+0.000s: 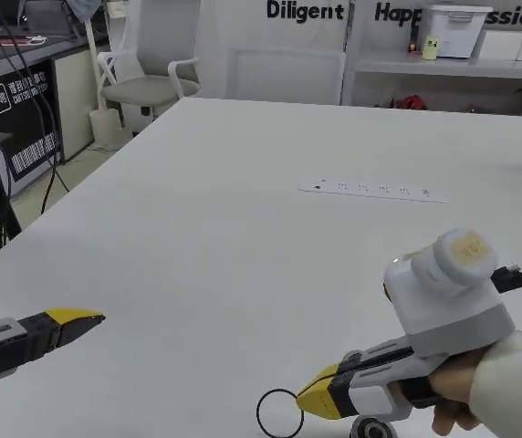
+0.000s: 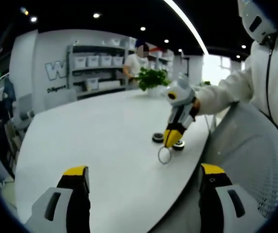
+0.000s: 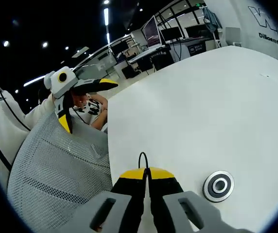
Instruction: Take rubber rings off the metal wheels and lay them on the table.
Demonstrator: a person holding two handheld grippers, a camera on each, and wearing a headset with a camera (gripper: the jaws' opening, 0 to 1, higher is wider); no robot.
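The right gripper [image 3: 146, 174] has its yellow-tipped jaws pressed together on a thin black rubber ring [image 3: 143, 158]. They pinch it at one point of its loop, so the rest of the hoop stands free ahead of the tips. In the head view the ring [image 1: 279, 412] shows as an open circle low over the white table [image 1: 243, 228], near its front edge; whether it already rests on the surface I cannot tell. Just beside those jaws sits a round metal wheel with a dark outer band [image 3: 218, 186], which looks to have its rubber on. The left gripper view shows a second wheel [image 2: 157, 137] close by it, too small to judge. The left gripper [image 2: 144, 172] holds nothing: its jaws stand wide apart, well away from the ring and the wheels, over bare table. As I read it, one ring is off its wheel and all but laid down. What remains is to release it flat on the table, then strip at least the wheel beside the jaws, and perhaps the other one too.
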